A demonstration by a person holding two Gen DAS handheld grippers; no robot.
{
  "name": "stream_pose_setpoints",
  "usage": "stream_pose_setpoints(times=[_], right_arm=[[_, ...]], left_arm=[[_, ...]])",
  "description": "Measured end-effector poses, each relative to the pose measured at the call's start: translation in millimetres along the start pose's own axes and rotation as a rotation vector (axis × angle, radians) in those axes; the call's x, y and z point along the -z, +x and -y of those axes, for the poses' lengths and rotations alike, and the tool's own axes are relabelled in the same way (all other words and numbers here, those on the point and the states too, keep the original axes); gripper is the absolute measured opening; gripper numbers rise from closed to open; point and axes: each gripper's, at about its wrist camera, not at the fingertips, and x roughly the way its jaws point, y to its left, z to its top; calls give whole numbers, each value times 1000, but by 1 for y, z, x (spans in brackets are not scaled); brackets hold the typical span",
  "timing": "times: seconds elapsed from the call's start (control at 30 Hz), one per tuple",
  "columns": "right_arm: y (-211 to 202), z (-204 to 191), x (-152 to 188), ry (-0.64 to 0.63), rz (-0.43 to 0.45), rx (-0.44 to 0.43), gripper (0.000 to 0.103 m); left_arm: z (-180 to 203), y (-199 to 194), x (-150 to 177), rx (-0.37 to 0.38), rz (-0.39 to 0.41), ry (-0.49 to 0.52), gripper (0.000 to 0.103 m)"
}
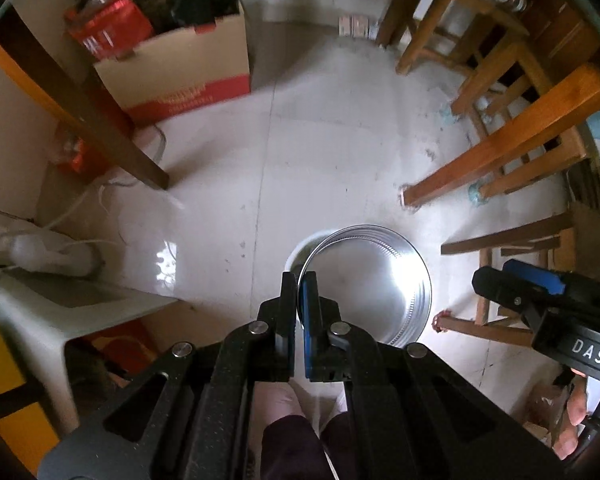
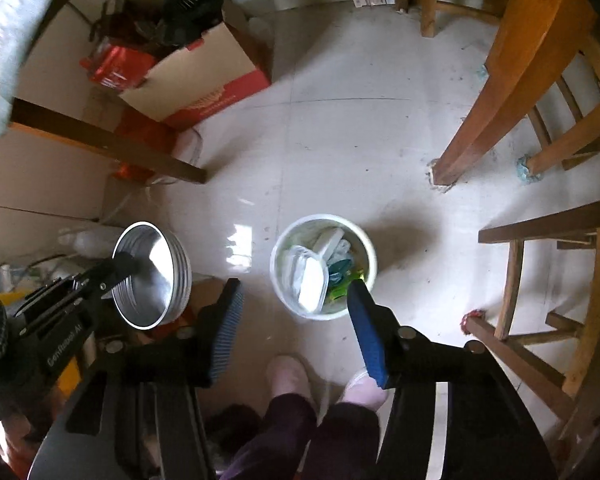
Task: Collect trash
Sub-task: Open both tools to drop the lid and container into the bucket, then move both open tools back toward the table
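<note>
White bin [image 2: 366, 252] (wrappers [image 2: 342, 280] inside)

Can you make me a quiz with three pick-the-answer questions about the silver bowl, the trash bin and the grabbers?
1. Where is the trash bin?
A on a chair
B on the floor
C in the cardboard box

2. What colour are the right gripper pads?
A blue
B red
C yellow

3. What is the left gripper doing?
A hanging open
B pinching the metal bowl rim
C holding a bottle

Answers: B, it stands on the tiles; A, both pads show blue; B, its jaws clamp the bowl's edge.
</note>
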Motion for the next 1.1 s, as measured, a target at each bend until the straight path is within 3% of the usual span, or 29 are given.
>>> stream_pose_setpoints(times=[0.13,0.2,0.27,0.33,0.5,0.73,1.1], right_arm=[[7,4,5,-21,-1,62,50],[8,9,5,-18,-10,65,50],[4,11,6,-5,-18,65,50],[-2,10,4,-1,-22,65,50],[-15,7,-4,10,-5,74,50],[-73,-14,-15,18,50,76,50],[-196,-61,-9,15,165,41,50]], left_arm=[[7,31,5,46,-56,-4,1],[12,43,5,70,-98,-12,11],[18,51,5,96,-143,-8,32],[23,55,5,93,-160,-1,41],[27,41,7,62,-164,24,41],[23,-27,-8,65,-110,35,41],[4,-190,-33,46,80,-5,41]])
